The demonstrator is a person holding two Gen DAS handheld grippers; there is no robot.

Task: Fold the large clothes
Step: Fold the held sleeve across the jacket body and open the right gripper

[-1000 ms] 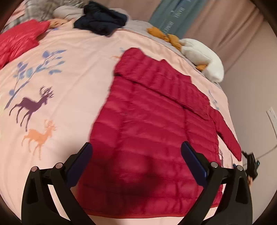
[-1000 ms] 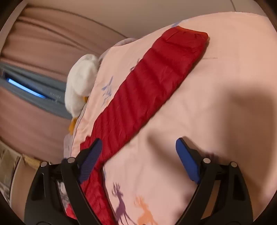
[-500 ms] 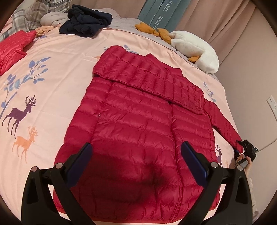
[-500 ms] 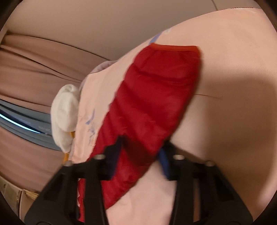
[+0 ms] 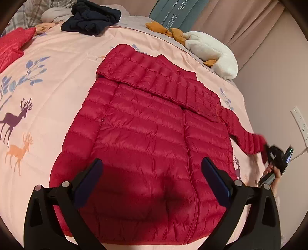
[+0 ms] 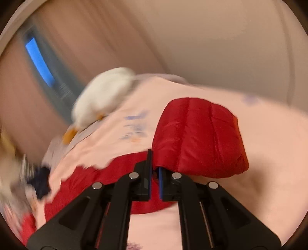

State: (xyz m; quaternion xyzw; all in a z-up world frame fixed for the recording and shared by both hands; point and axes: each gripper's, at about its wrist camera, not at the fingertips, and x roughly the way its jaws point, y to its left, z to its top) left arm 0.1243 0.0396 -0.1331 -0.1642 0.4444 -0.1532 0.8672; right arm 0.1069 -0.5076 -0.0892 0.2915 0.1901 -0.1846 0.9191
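A red quilted puffer jacket (image 5: 150, 134) lies flat on the pink bedspread (image 5: 57, 77), zip up, one sleeve folded across its top. My left gripper (image 5: 152, 178) is open and empty, hovering above the jacket's lower hem. My right gripper (image 6: 154, 171) is shut on the cuff end of the jacket's right sleeve (image 6: 200, 134) and holds it lifted off the bed. In the left wrist view the right gripper (image 5: 273, 155) shows at the far right edge, at the end of the sleeve (image 5: 244, 138).
A white plush toy (image 5: 211, 50) with orange parts lies at the bed's far right corner. A dark navy garment (image 5: 92, 17) and another red garment (image 5: 13, 42) lie at the far left. A wall and socket (image 5: 300, 123) border the bed's right side.
My right gripper closed on the sleeve cuff and lifted it, swinging fast. My left gripper drifted so the whole jacket centres under it, still open.
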